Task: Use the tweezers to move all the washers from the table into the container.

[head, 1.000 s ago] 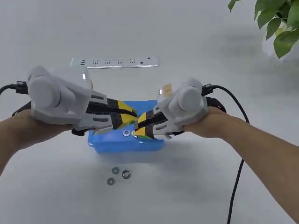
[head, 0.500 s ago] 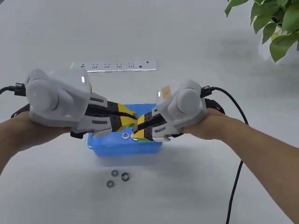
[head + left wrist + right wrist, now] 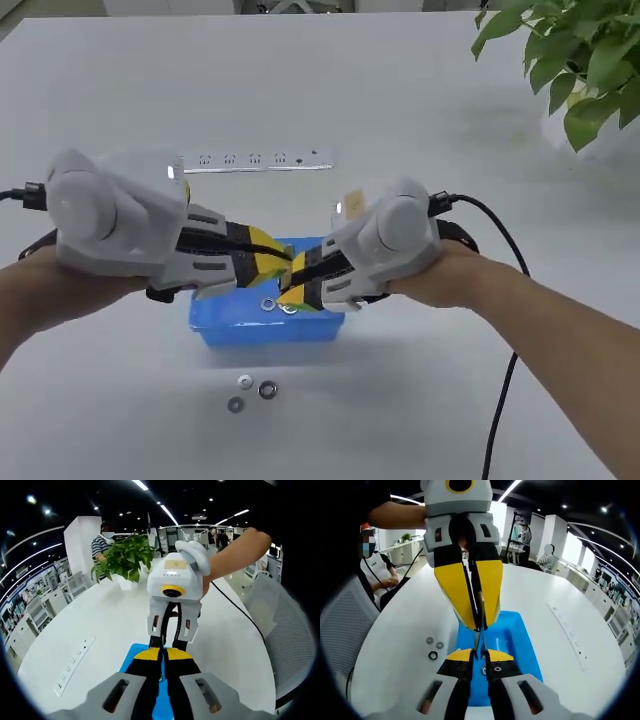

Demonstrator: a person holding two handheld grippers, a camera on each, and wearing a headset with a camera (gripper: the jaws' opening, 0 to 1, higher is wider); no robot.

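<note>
**Mia:** In the head view, where are the loose washers [image 3: 267, 390]?

**Tom:** On the table [image 3: 420, 110], on the near side of the blue container [image 3: 215, 328]. The left gripper [image 3: 278, 262] and right gripper [image 3: 292, 290] meet tip to tip above it.

**Mia:** And the left gripper view?

**Tom:** The left gripper [image 3: 162, 656] is squeezed tight, and the right gripper [image 3: 169, 642] faces it over the container [image 3: 129, 656].

**Mia:** The right gripper view?

**Tom:** The tweezers [image 3: 478, 639] run left to right from the left gripper [image 3: 479, 622] to the right gripper [image 3: 479, 656]. Both look pinched on them (I think). The washers [image 3: 433, 655] lie nearer than the tips, a bit closer to the left hand.
</note>
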